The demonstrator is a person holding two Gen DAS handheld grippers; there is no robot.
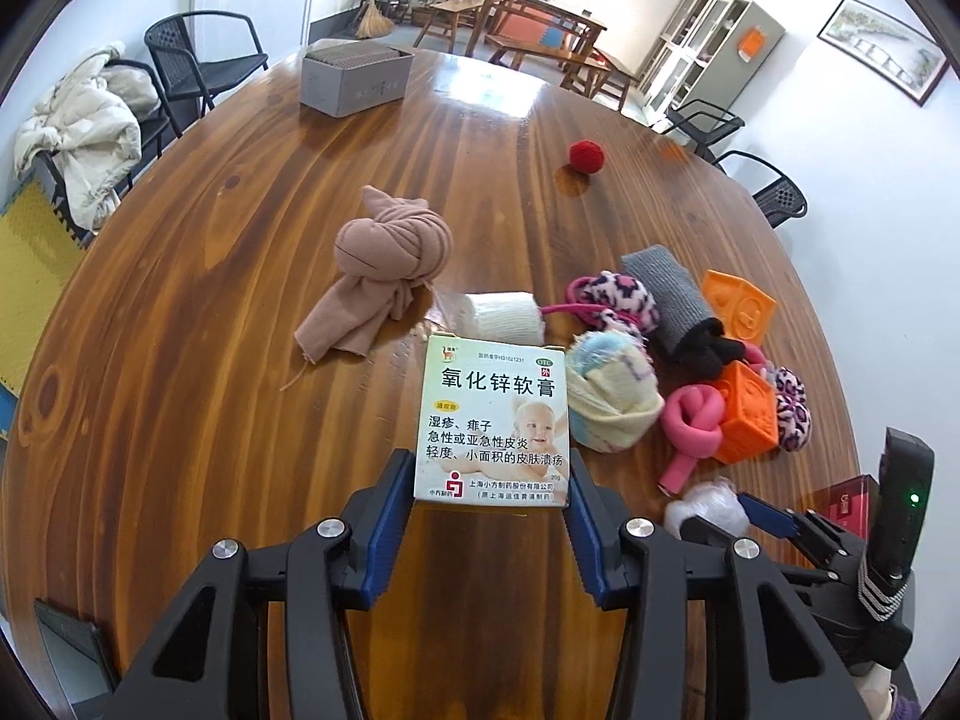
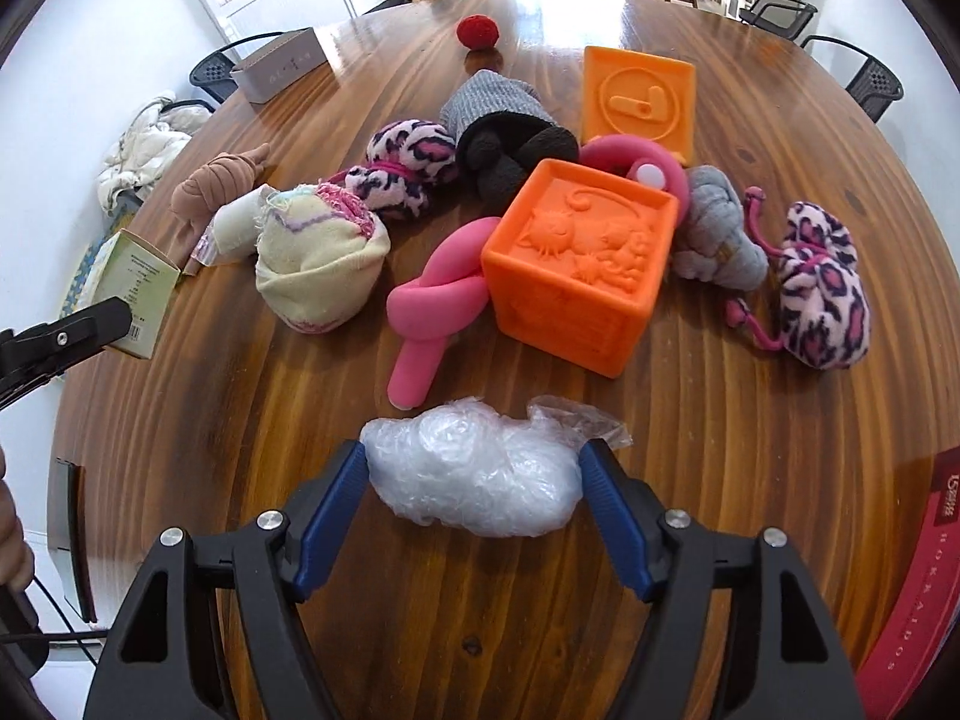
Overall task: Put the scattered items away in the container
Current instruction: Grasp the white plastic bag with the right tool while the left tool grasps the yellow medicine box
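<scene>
My left gripper [image 1: 489, 480] is shut on a white ointment box [image 1: 495, 420] with a baby picture, held just above the wooden table [image 1: 240, 360]; the box also shows in the right wrist view [image 2: 135, 291]. My right gripper [image 2: 474, 480] is shut on a crumpled clear plastic bag [image 2: 474, 474], which also shows in the left wrist view [image 1: 708, 504]. A red container [image 2: 918, 576] lies at the right edge. Scattered ahead are an orange cube [image 2: 576, 264], an orange tile [image 2: 639, 99], a pink knotted toy [image 2: 444, 300], rolled socks [image 2: 318, 258] and leopard pouches [image 2: 825, 288].
A tan knotted cloth [image 1: 384, 264], a white roll [image 1: 504, 315] and a red ball [image 1: 586, 156] lie further out. A grey box [image 1: 354, 81] stands at the far side. Black chairs [image 1: 198, 60] surround the table; a white jacket [image 1: 84, 132] lies on one.
</scene>
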